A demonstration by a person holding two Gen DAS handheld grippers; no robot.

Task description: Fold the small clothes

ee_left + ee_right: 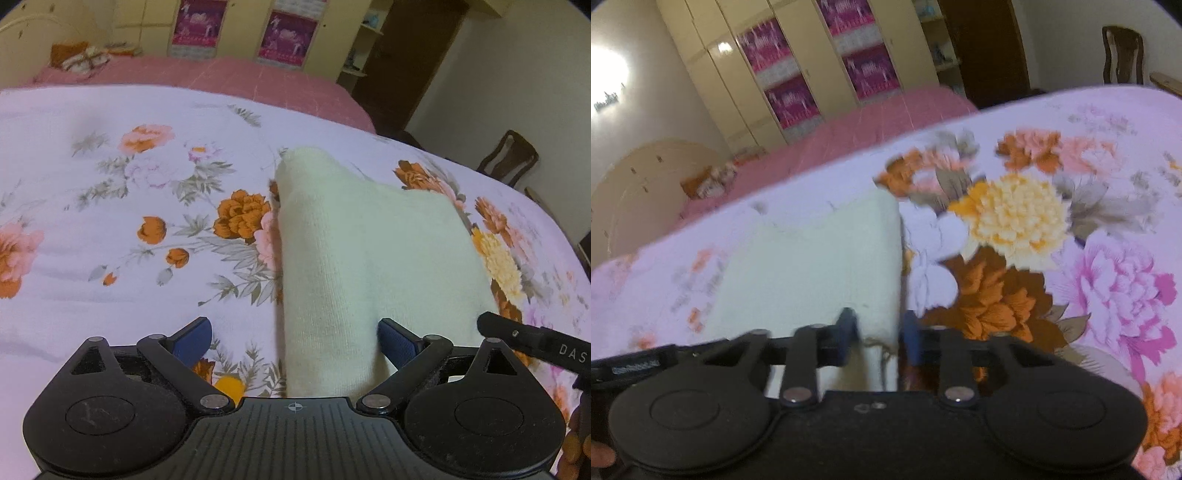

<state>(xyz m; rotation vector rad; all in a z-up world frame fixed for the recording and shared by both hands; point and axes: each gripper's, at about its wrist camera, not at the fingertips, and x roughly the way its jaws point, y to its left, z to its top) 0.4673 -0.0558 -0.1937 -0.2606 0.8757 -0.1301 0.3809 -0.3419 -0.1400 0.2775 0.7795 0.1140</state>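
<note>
A cream knit cloth [369,251] lies folded on the flowered bedspread [110,221], with a narrow part reaching away at its far left. My left gripper [295,341] stands wide open low over the cloth's near left edge, one blue pad on bare bedspread and the other on the cloth. In the right wrist view the cloth [812,266] shows a straight right edge. My right gripper [879,336] straddles its near right corner with jaws narrow. A thin dark gap shows between the cloth edge and the right pad [910,338], and loose threads hang at that corner.
A black piece of the right gripper [535,345] juts in beside the cloth's near right edge. Behind the bedspread lies a pink bed cover [221,77] with a small pile of clothes [79,59]. A wardrobe [798,70] and a wooden chair [509,155] stand beyond.
</note>
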